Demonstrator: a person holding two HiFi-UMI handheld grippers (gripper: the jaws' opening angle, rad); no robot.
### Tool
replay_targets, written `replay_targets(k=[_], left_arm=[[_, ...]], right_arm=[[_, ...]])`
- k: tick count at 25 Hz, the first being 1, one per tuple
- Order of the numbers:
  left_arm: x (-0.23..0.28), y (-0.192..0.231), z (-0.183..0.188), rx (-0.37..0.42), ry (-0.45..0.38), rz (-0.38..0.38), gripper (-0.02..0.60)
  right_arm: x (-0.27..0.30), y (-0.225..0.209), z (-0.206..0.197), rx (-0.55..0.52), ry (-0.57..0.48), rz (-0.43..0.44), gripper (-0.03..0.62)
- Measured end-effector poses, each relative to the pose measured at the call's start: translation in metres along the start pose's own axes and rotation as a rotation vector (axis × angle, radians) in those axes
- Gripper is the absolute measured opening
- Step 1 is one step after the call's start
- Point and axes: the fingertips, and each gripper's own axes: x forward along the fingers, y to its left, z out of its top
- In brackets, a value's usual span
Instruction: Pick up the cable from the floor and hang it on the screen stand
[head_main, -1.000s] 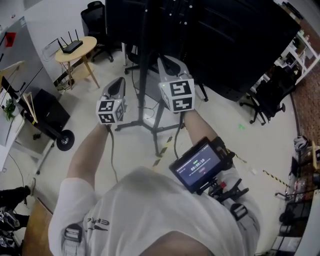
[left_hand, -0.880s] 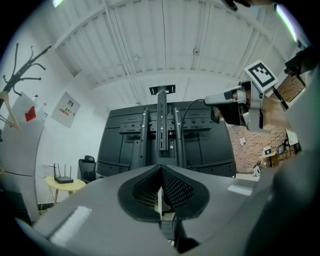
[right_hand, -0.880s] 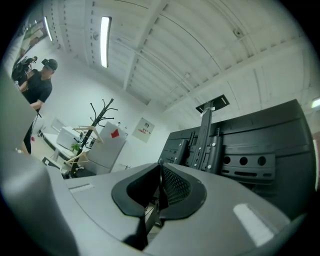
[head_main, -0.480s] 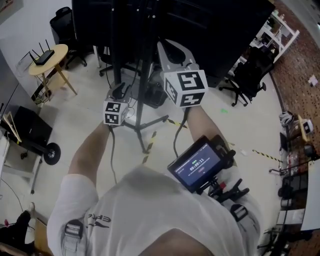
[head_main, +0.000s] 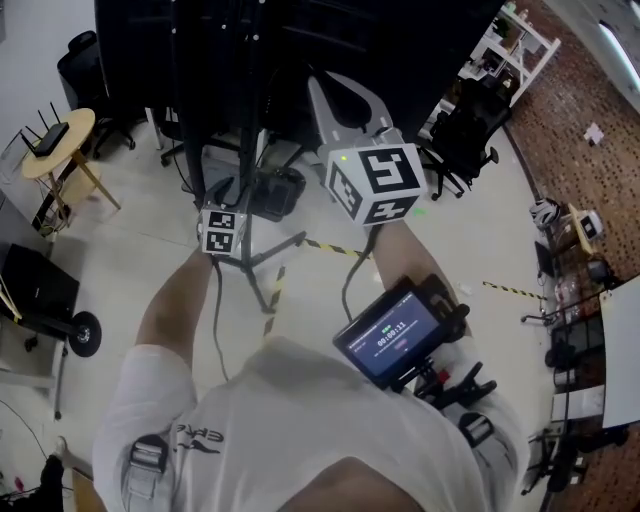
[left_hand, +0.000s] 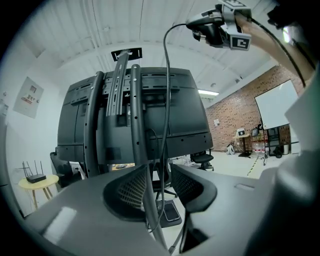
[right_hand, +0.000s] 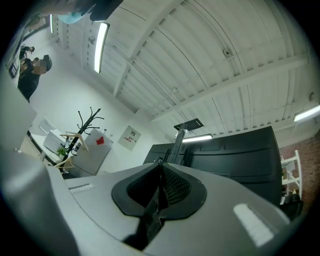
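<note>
Nearest the head camera, a white shirt (head_main: 290, 430) filled the lower frame, and a small display (head_main: 392, 335) sat by the right forearm. Both arms reached forward over the floor (head_main: 140, 270). The left gripper (left_hand: 159, 186) was low, close to the stand (left_hand: 135, 100). Its jaws were opening, and the thin black cable (left_hand: 165, 100) ran between them without either pad pressing on it. The right gripper (right_hand: 160, 187) was held higher. Its jaws were closed together on the cable's upper part, which showed as a dark strip pinched between the pads. From there the cable arched over and hung straight down, off the floor, just beside the stand's upright poles. Whether it touched them could not be made out. Behind the poles stood the black back of the screen (left_hand: 175, 115), and the stand's legs spread on the floor below. Farther off, a round table (head_main: 55, 150) with a router stood at the left. A black chair (head_main: 465, 140) stood at the right, with a brick wall (left_hand: 235, 110) beyond it.
</note>
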Motion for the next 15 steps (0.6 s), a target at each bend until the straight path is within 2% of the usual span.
replay_targets(k=[8,10,12,15], left_arm=[[0.021,-0.021,0.001,0.009,0.004,-0.024,0.132],[0.023,-0.022,-0.001,0.001,0.007,-0.016,0.103],[0.025,-0.015,-0.005,-0.013,0.009,0.002,0.030],[0.026,-0.001,-0.012,-0.026,0.004,0.010,0.025]], right_arm=[[-0.014,-0.018,0.006,0.005,-0.012,-0.012,0.034],[-0.015,-0.022,0.008,0.004,-0.017,-0.018,0.034],[-0.013,-0.024,0.004,-0.001,-0.018,-0.025,0.035],[-0.005,-0.027,-0.007,0.004,-0.012,-0.047,0.034]])
